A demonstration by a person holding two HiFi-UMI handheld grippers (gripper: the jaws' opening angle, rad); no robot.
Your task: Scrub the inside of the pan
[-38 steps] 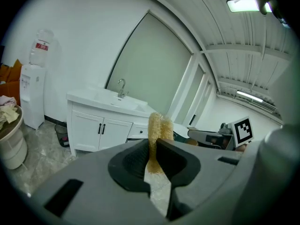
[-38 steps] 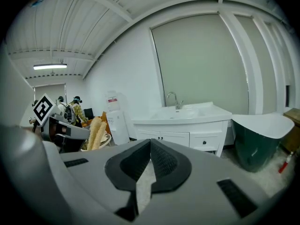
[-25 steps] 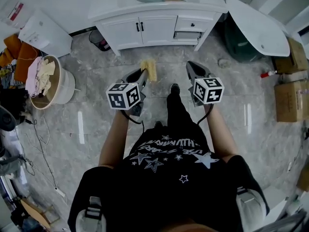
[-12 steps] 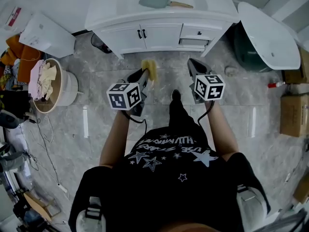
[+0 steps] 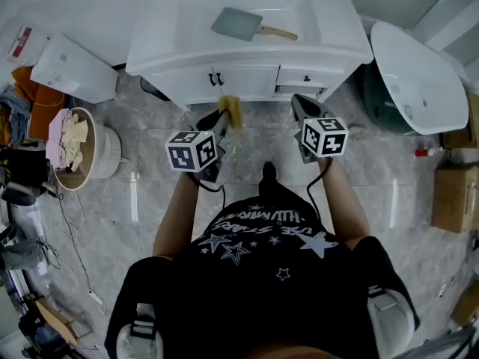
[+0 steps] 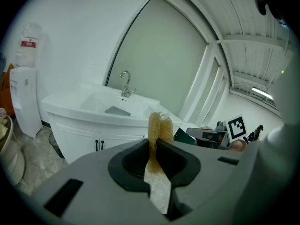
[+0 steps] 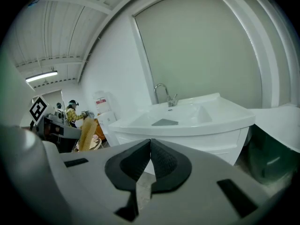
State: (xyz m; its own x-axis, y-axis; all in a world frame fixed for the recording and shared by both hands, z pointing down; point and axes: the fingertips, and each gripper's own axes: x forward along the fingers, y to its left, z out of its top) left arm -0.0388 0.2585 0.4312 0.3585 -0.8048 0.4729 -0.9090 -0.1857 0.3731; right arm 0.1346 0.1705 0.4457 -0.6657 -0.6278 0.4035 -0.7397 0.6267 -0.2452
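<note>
A grey-green square pan (image 5: 234, 23) with a wooden handle lies in the white sink basin (image 5: 299, 6); the left gripper view shows the pan (image 6: 117, 110) under the faucet, as does the right gripper view (image 7: 165, 122). My left gripper (image 5: 223, 118) is shut on a yellow mesh scrubber (image 5: 230, 110), which sticks up between its pads (image 6: 159, 125). My right gripper (image 5: 300, 103) is shut with nothing in it, its pads meeting (image 7: 150, 146). Both are held over the floor just in front of the vanity, short of the pan.
The white vanity cabinet (image 5: 247, 77) has its doors and drawers closed. A white tub (image 5: 412, 58) stands at the right, with cardboard boxes (image 5: 453, 193) beyond. A basket of cloths (image 5: 71, 137) and a white water dispenser (image 5: 71, 66) stand at the left. The floor is grey tile.
The person has stepped toward the vanity; the sink and pan now show fully and closer. Both grippers keep their pose, the left still holding the scrubber.
</note>
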